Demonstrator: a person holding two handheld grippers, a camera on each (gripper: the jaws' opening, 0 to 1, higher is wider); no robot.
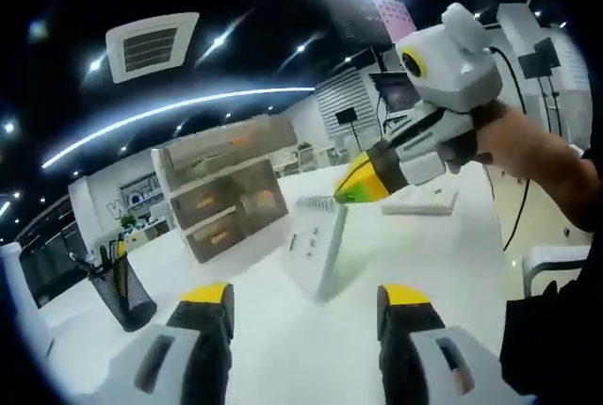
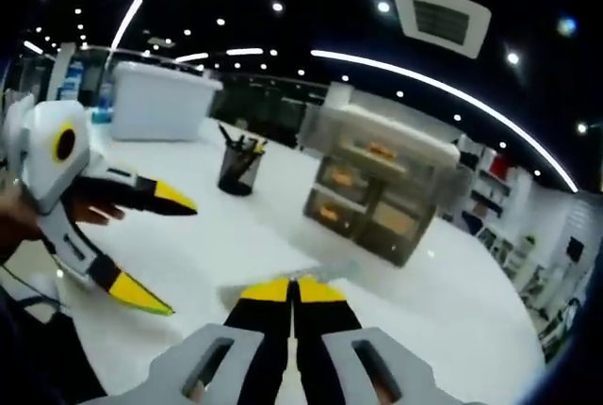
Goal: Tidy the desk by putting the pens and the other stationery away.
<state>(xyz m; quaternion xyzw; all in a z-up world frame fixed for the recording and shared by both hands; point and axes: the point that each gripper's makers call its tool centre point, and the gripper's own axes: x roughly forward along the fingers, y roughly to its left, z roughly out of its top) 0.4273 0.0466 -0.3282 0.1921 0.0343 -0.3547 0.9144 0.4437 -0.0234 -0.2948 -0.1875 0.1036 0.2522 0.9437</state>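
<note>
Stationery is sitting across a big white desk (image 2: 217, 235), which is taking up most of both views. Toward the far side, a translucent drawer unit (image 2: 382, 184) (image 1: 226, 193) w/ orange bits inside its drawers is standing upright. A white lidded bin (image 2: 160, 99) is resting further back in the right gripper view. A black mesh pen cup (image 2: 237, 168) (image 1: 122, 290) holding pens is standing just beside the drawers, apart from them.

A spiral notebook (image 1: 316, 240) is being lifted, tilted on edge above the desk in the left gripper view; the right gripper (image 1: 356, 184) is pinching its coil end, yellow tips closed tight on it. In its own view the right gripper (image 2: 292, 289) is showing jaws pressed together, w/ a blurred pale edge just past the tips. A flat white item (image 1: 419, 200) is lying behind the notebook; can't tell what it is.

The left gripper (image 1: 306, 297) is hanging over the desk w/ jaws spread wide, nothing between them; same gripper (image 2: 160, 254) is showing splayed in the right gripper view.
</note>
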